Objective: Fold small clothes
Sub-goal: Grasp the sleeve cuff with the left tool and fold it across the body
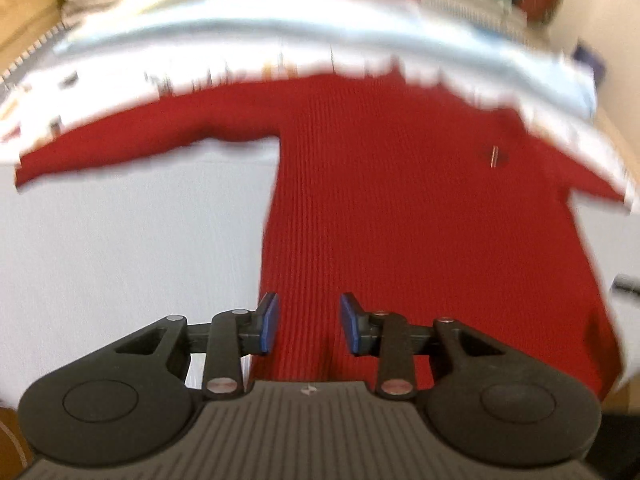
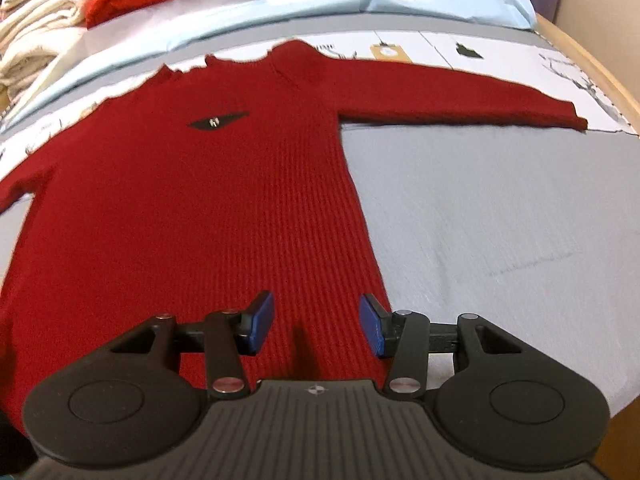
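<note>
Over the hem, both grippers gaping, empty.
I'd pinch the sweater squarely; my left gripper looks blurred, right gripper clear.

Red ribbed sweater, black chest patch; grey bedcover; pale-blue sheet.

Both cameras look steeply down from close above the bed. Each faces along its own hand-held gripper. Both views share the red sweater.
</note>
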Demonstrator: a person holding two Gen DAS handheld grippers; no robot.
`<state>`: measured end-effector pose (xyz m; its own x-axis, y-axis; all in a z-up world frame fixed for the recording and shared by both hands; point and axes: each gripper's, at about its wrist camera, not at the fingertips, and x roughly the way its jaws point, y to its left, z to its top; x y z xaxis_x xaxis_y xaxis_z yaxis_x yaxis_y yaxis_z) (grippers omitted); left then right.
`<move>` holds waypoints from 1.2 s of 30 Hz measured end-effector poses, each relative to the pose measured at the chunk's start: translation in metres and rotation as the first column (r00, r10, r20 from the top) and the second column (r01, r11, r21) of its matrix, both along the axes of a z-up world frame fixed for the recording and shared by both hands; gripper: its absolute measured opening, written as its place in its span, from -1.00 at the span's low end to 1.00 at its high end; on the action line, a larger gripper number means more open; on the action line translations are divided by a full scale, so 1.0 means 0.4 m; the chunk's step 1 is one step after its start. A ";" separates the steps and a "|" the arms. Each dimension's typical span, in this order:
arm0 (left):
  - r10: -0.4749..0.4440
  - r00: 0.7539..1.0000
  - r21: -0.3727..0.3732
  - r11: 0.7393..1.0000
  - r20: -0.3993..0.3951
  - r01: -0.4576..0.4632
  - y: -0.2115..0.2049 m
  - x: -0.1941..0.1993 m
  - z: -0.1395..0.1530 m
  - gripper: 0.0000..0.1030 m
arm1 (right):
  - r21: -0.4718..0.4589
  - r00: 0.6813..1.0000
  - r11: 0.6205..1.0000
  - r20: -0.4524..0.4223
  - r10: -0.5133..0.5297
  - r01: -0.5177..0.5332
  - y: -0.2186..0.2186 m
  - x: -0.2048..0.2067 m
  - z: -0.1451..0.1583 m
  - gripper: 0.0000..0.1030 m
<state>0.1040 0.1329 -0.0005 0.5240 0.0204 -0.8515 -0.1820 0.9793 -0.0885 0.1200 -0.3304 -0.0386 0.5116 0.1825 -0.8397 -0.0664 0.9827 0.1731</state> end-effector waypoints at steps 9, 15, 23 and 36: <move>0.199 0.942 -0.066 0.980 0.269 -0.188 0.162 0.201 0.198 -0.29 | 0.008 0.995 1.000 0.094 0.010 -0.011 0.041 0.046 0.025 -0.07; 0.311 0.935 -0.100 0.949 0.170 -0.298 0.313 0.284 0.069 -0.38 | 0.008 0.982 1.000 0.188 0.014 -0.015 0.054 0.057 0.062 -0.84; 0.404 0.908 -0.136 0.911 0.111 -0.389 0.437 0.332 -0.024 -0.38 | 0.040 0.953 0.997 0.298 0.057 -0.072 0.208 0.205 0.251 -0.38; 0.657 0.751 -0.284 0.710 -0.062 -0.645 0.644 0.292 -0.209 -0.32 | 0.154 0.959 0.965 0.224 0.176 -0.213 0.450 0.379 0.117 -0.23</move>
